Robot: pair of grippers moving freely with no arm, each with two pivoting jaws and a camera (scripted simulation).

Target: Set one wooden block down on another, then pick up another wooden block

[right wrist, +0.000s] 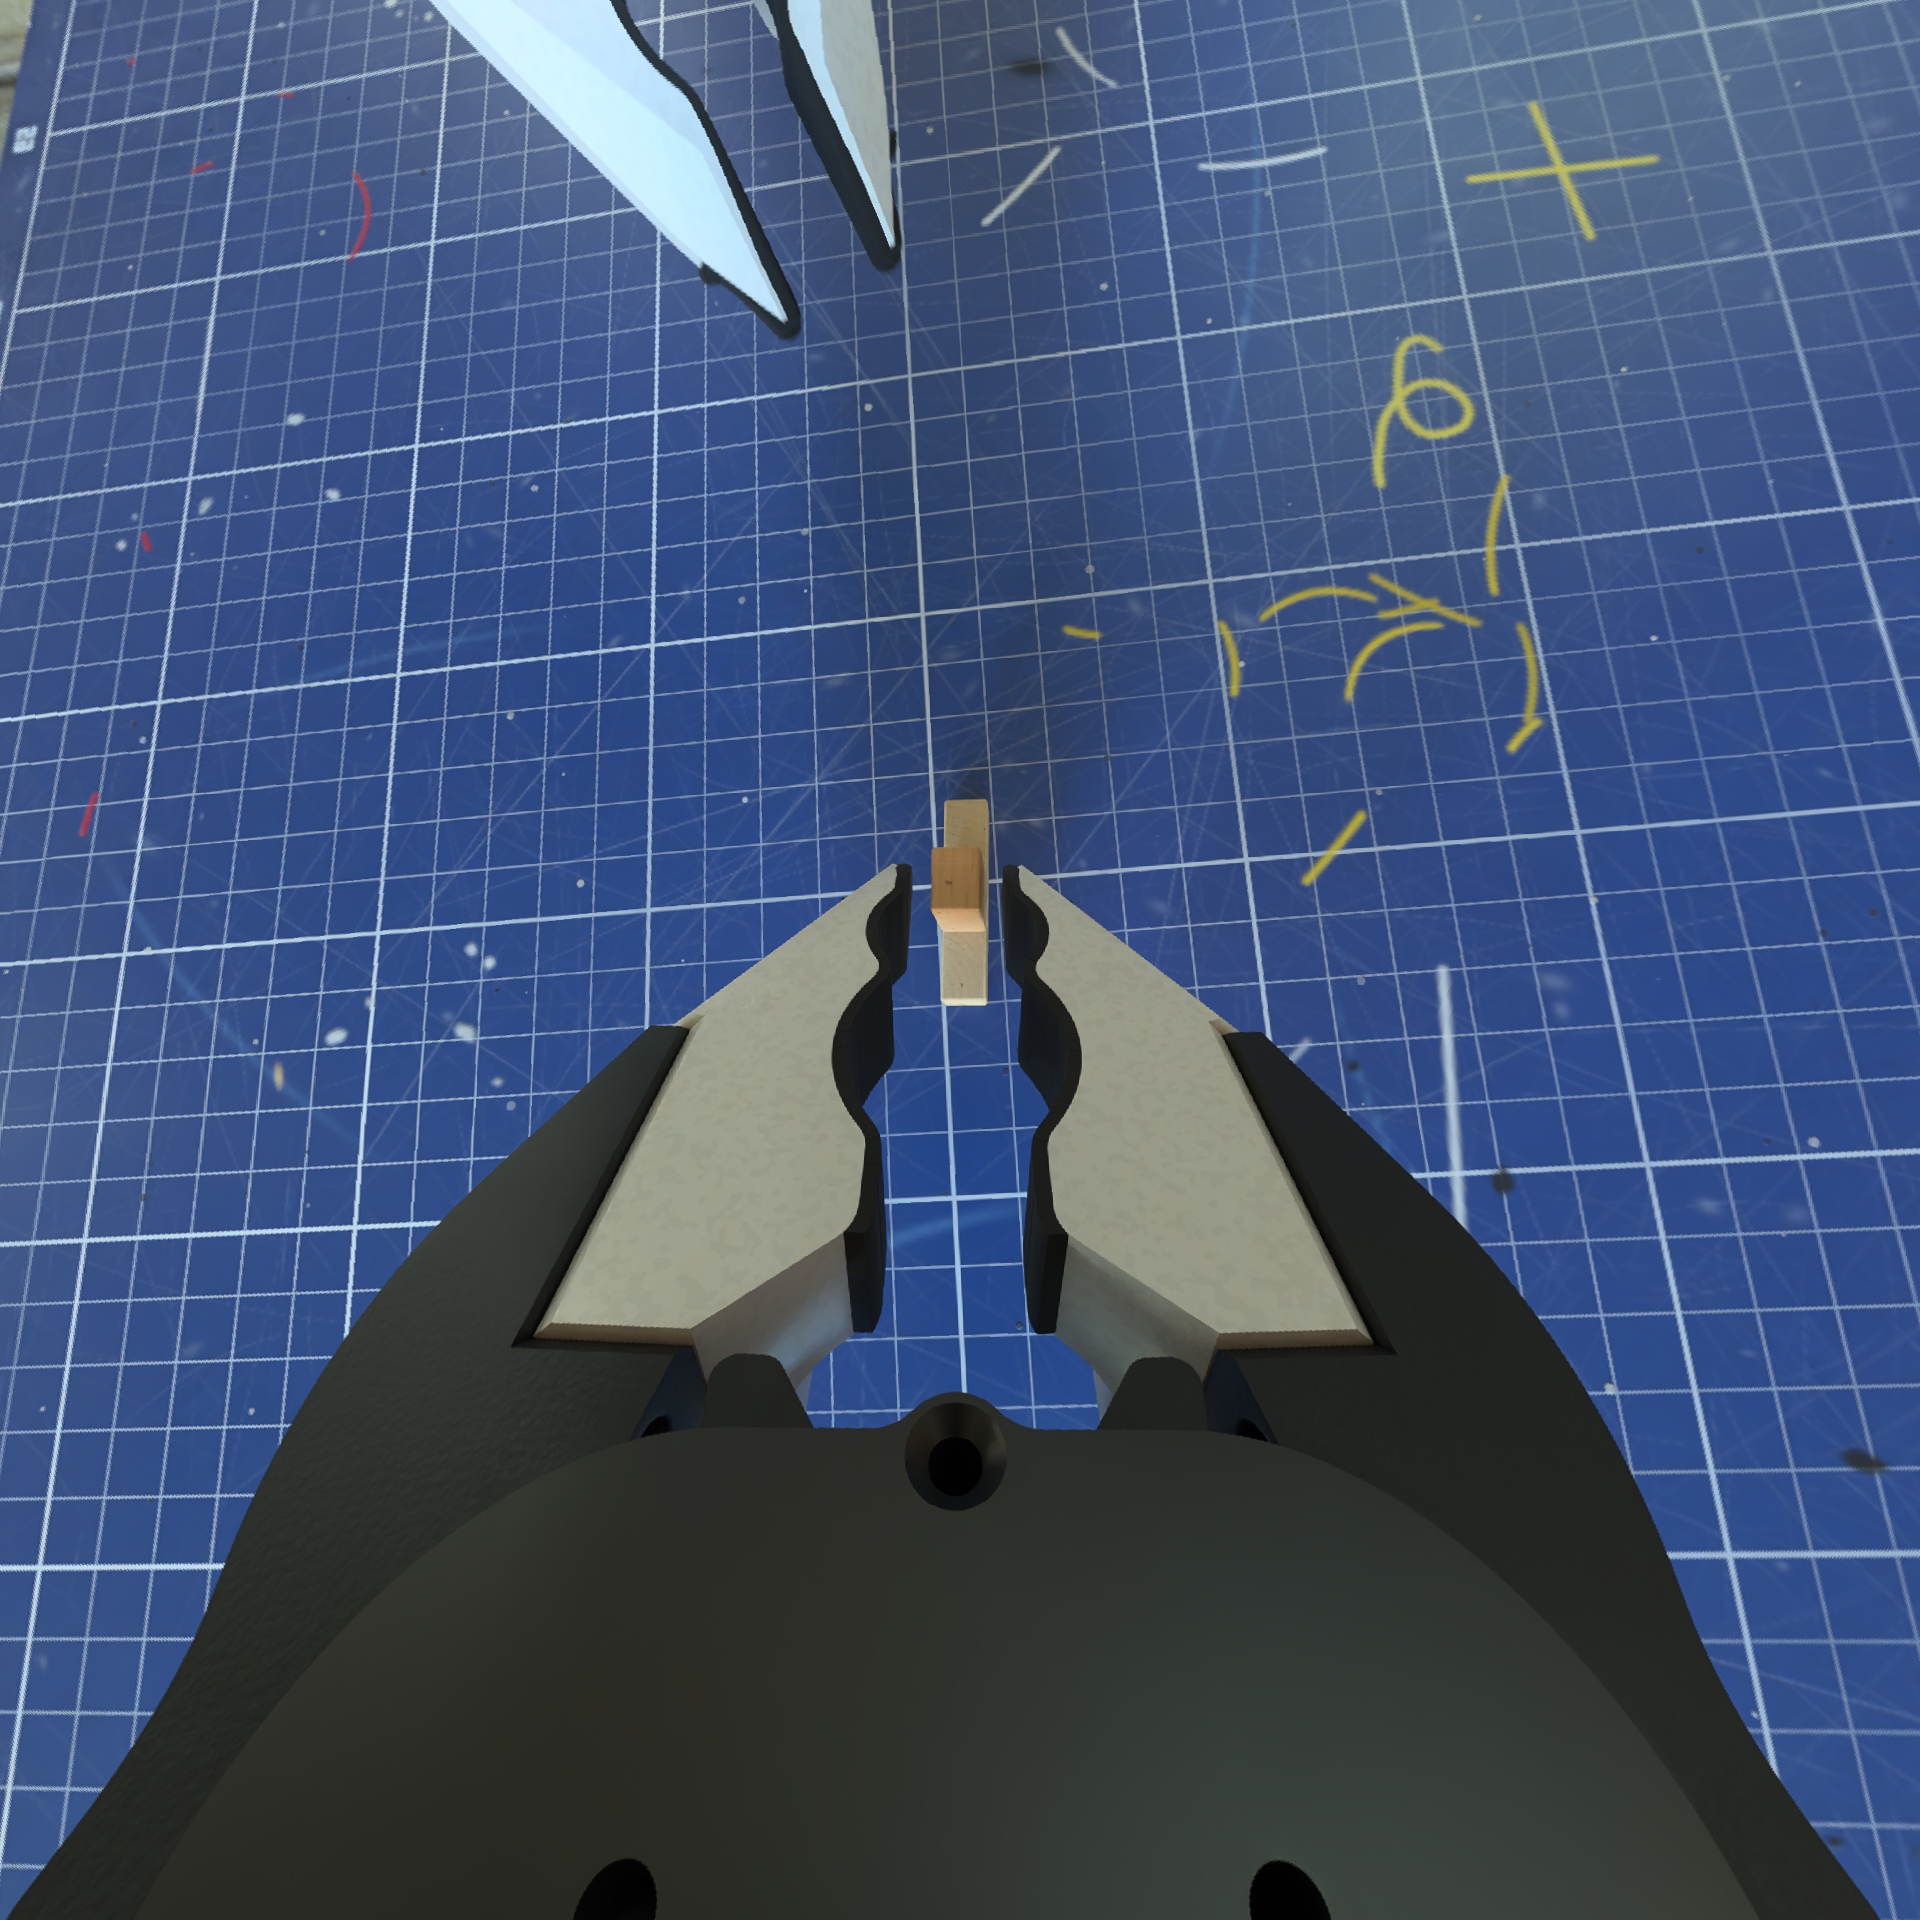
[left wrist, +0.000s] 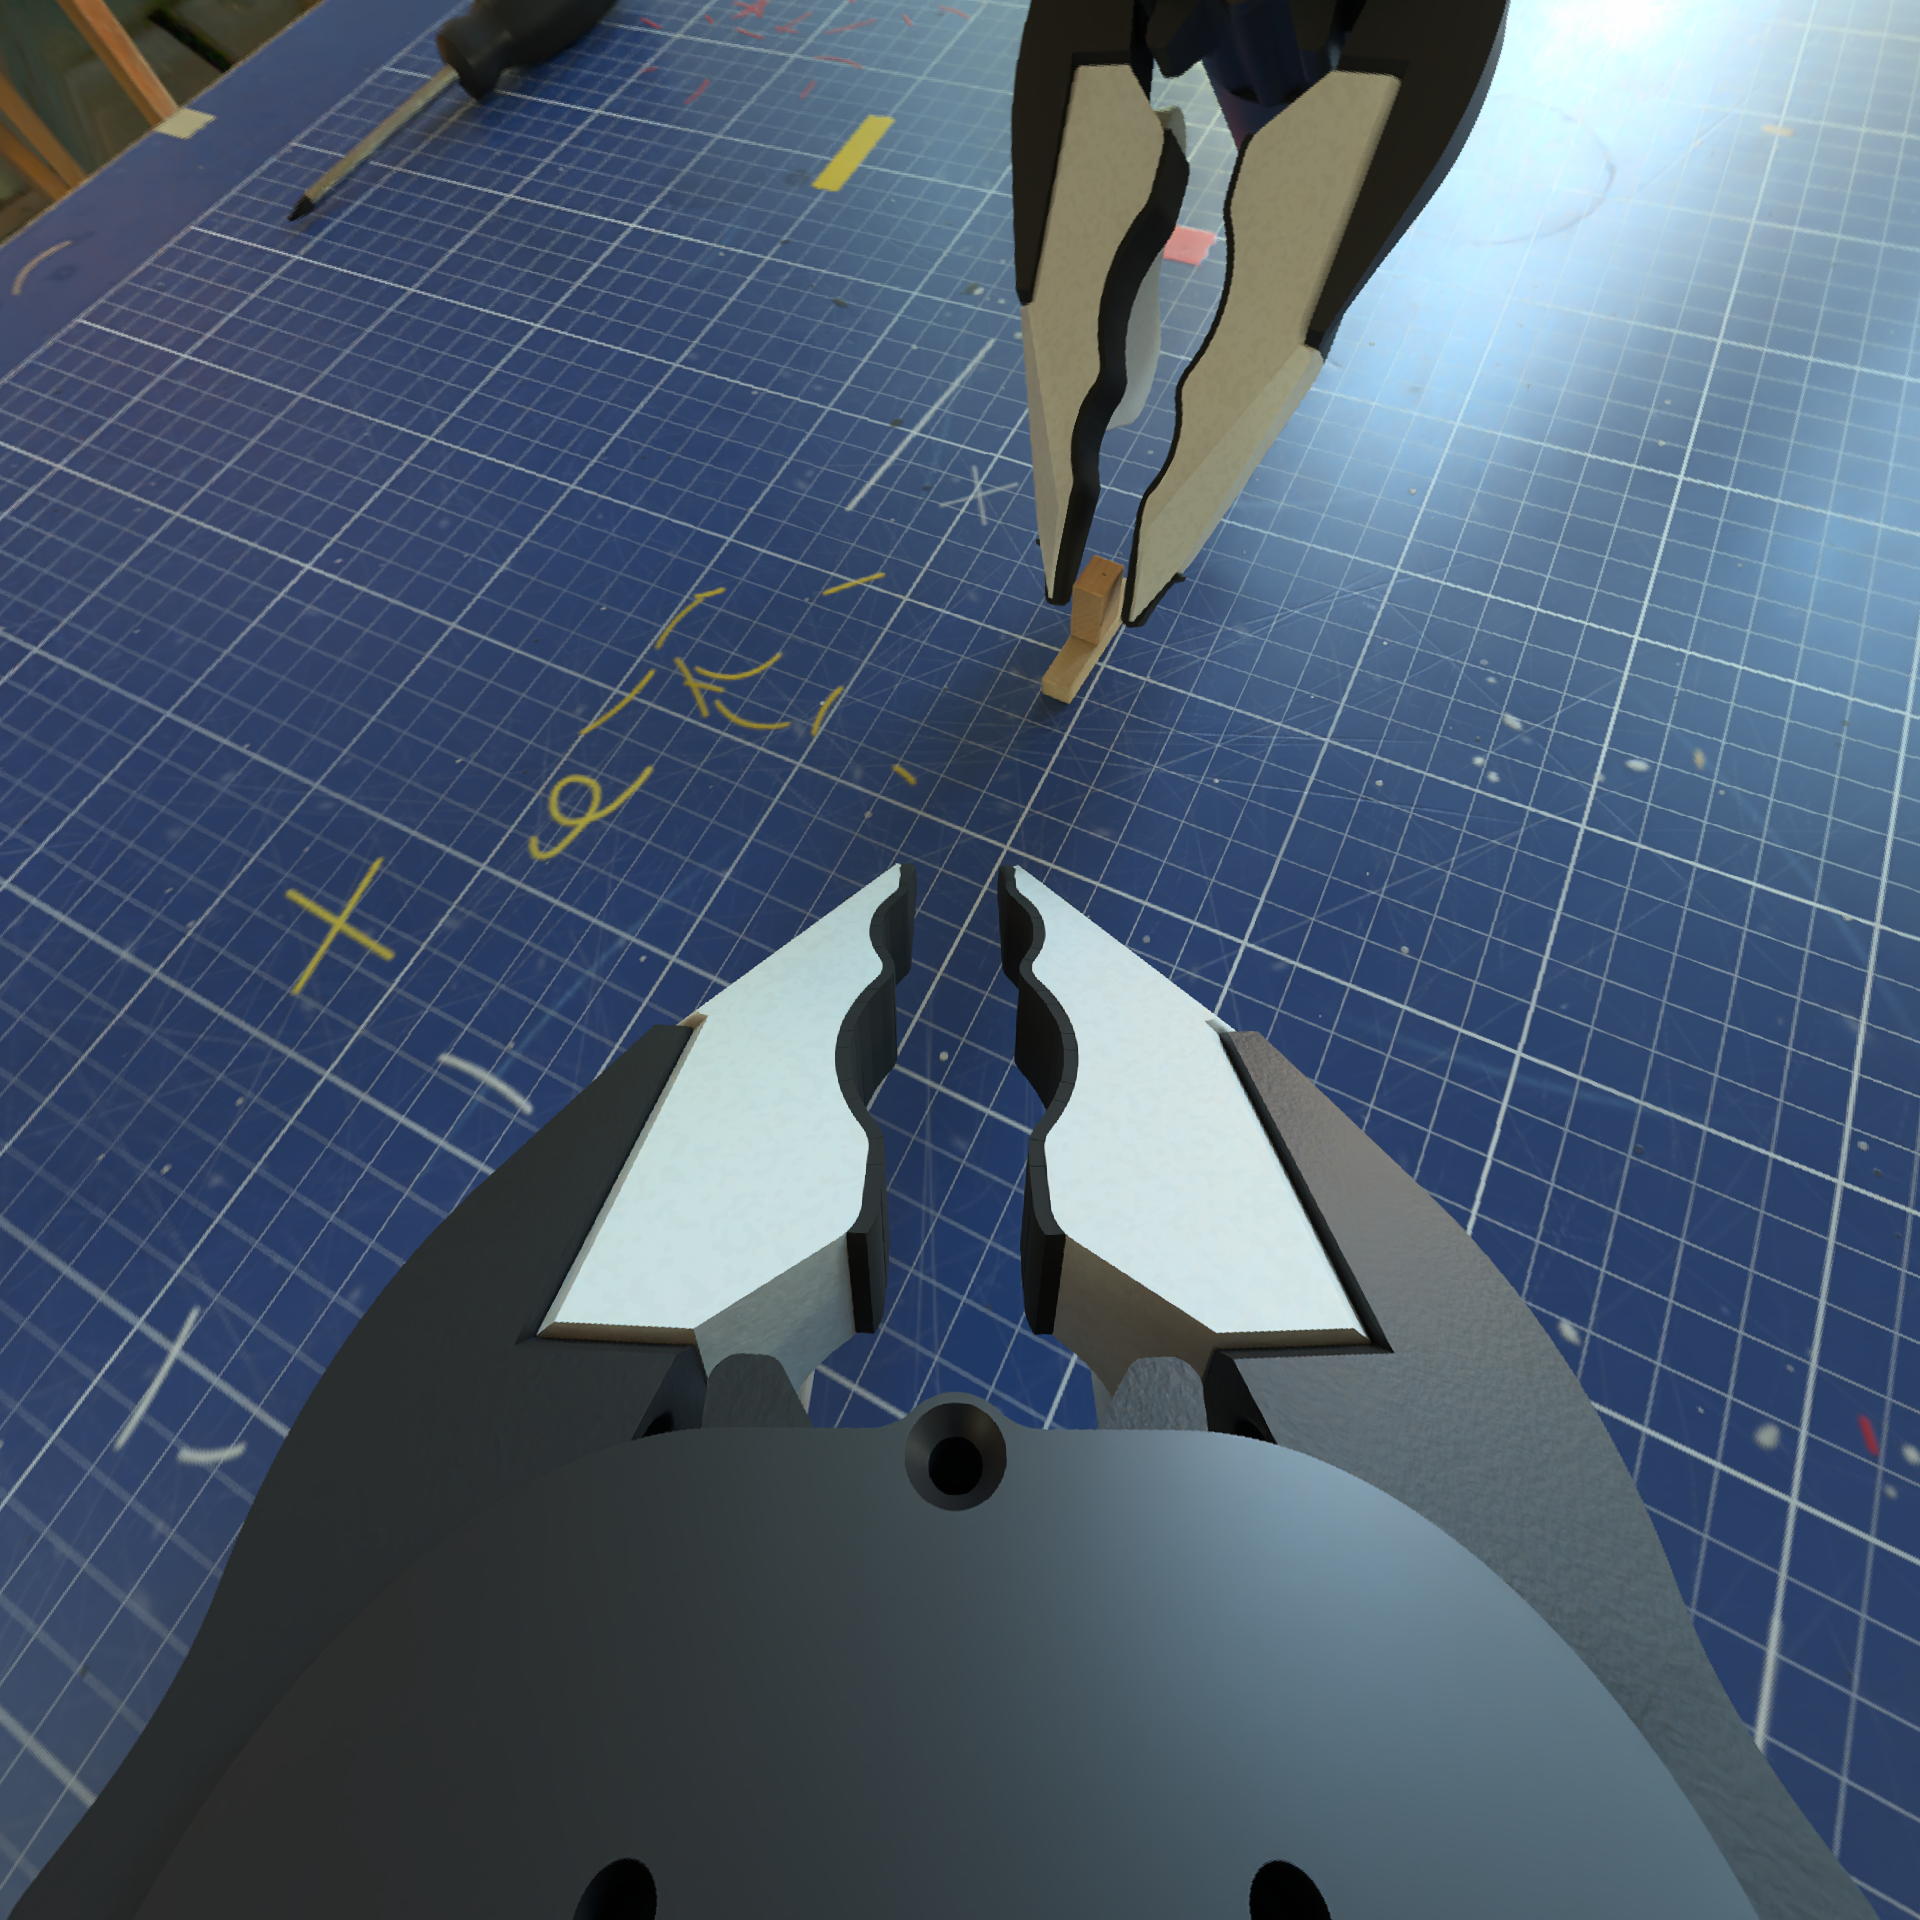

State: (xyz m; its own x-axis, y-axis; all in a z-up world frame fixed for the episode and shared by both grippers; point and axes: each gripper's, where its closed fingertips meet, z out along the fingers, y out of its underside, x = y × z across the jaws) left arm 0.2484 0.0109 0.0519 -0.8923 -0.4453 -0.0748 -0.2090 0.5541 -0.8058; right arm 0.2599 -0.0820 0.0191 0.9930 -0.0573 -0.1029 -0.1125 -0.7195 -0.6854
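Note:
A small wooden block (right wrist: 956,881) sits on top of a longer, paler wooden block (right wrist: 964,971) that lies flat on the blue cutting mat (right wrist: 520,727). My right gripper (right wrist: 956,878) has tan pads and straddles the small block, with a thin gap on each side; it is open. In the left wrist view the same stack shows, the small block (left wrist: 1098,587) on the long block (left wrist: 1070,670), between the right gripper's (left wrist: 1098,611) tips. My left gripper (left wrist: 956,883), with white pads, is open and empty, hovering over the mat short of the stack. It also shows in the right wrist view (right wrist: 836,291).
A black-handled screwdriver (left wrist: 457,94) lies at the far left of the mat, near the table edge (left wrist: 62,166). A yellow tape strip (left wrist: 852,153) and a pink scrap (left wrist: 1190,246) lie flat farther back. Yellow and white pen marks cover the mat.

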